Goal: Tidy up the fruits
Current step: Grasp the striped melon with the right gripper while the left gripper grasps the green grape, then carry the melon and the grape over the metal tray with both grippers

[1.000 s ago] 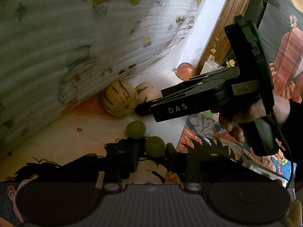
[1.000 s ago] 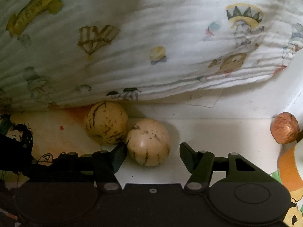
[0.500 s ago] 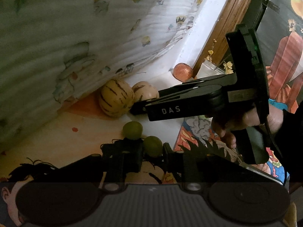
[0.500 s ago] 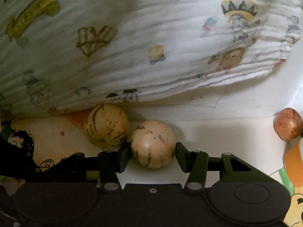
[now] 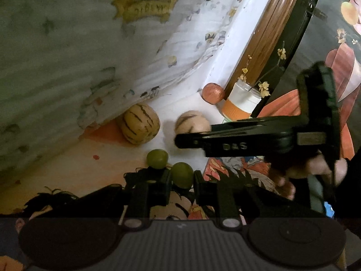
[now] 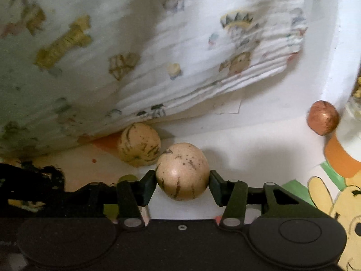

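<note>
— So, what do the tongs have?

— My right tongs (image 6: 182,181) pinch the pale melon (image 6: 182,171), just in front of the striped melon (image 6: 139,144) by the blanket (image 6: 158,45). My left tongs (image 5: 182,184) squeeze one green grape (image 5: 181,174) (its twin, the other grape (image 5: 157,158), sits just beyond).

— And the red fruit (image 6: 322,117)?

— Well apart, beside the cup (image 5: 242,100).

"DAS" on right gripper (image 5: 180,140), mirrored "Magic" banner on cloth (image 5: 144,9)
</note>
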The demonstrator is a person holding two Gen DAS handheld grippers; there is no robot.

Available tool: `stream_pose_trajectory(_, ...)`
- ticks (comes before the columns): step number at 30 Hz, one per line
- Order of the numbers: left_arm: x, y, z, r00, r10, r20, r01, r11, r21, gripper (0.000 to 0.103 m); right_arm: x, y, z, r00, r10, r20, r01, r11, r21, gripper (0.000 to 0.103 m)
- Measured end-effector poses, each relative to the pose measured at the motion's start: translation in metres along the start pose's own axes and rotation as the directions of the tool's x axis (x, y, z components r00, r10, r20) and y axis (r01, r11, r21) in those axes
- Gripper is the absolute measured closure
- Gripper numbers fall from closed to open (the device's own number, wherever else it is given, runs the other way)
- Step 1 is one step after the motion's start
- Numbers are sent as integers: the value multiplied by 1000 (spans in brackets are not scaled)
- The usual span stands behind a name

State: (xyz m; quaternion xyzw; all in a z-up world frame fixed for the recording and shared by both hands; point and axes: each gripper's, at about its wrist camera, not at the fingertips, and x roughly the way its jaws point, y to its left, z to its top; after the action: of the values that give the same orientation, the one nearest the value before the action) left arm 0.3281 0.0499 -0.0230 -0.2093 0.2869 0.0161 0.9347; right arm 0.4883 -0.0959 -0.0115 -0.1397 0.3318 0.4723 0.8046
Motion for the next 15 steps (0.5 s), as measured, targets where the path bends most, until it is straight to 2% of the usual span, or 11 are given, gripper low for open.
stream_pose_trajectory(8, -32, -15, 5, 999, -4, 41, 3, 1000, 17, 81, -64, 2, -5, 994, 3, 111, -13, 996, 91, 51)
stream_pose_trajectory(15, -63, -39, 7, 997, -17, 79, 14, 999, 45, 81, -120, 22, -10, 983, -20, 183, -4, 992, 130, 51)
